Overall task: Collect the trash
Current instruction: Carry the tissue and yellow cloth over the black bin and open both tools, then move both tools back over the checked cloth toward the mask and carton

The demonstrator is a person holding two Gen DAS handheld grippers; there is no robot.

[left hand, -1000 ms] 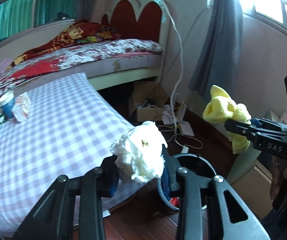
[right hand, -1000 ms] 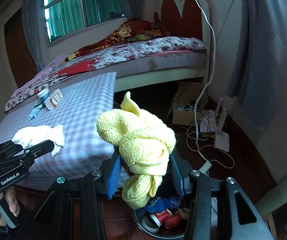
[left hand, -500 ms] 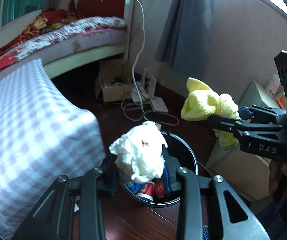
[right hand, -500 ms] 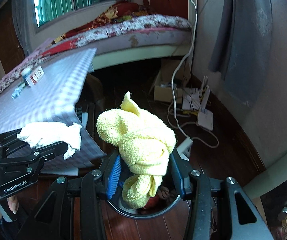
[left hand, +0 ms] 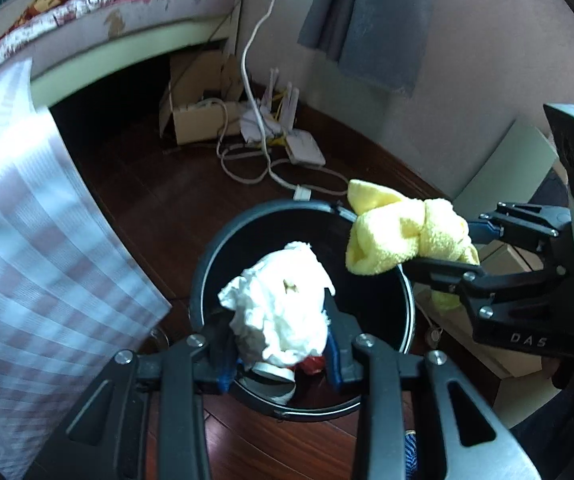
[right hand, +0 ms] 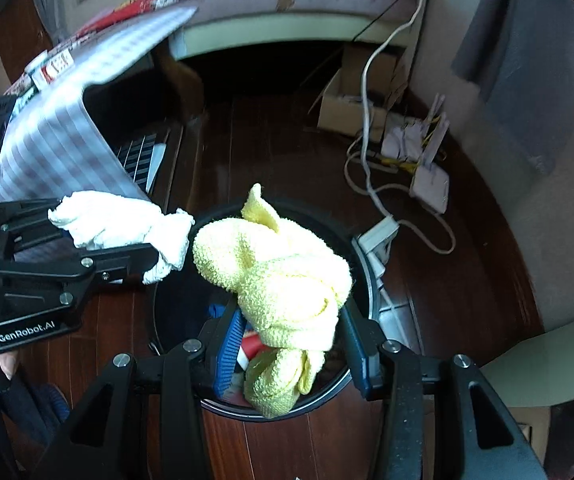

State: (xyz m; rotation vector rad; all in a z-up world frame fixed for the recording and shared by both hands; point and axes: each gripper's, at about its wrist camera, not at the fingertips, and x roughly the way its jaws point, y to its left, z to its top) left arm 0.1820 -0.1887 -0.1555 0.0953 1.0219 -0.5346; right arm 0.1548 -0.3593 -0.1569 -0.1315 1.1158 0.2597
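**Trash over the bin: release step**

Trash items are two: a crumpled white paper wad (left hand: pixel 283 312) pinched in the left claw (left hand: pixel 281 344), and a knotted yellow terry cloth (right hand: pixel 283 280) pinched in the right claw (right hand: pixel 287 332). Both claws are closed on their loads. Each load hangs directly ahead of its claw, above the mouth of the round black waste bin (left hand: pixel 207 264), which already contains a red can and other scraps.

The step in hand is judged to be the drop. Centre each load inside the rim before spreading the fingers; the cloth's upper end overlaps the far rim and may snag there.

The cloth's long axis runs along the right claw's fingers, tail (right hand: pixel 275 384) hanging toward the bin. The wad is roughly round, with no clear axis.

Beside the bin, left of both claws, hangs a checked tablecloth (left hand: pixel 27 240).
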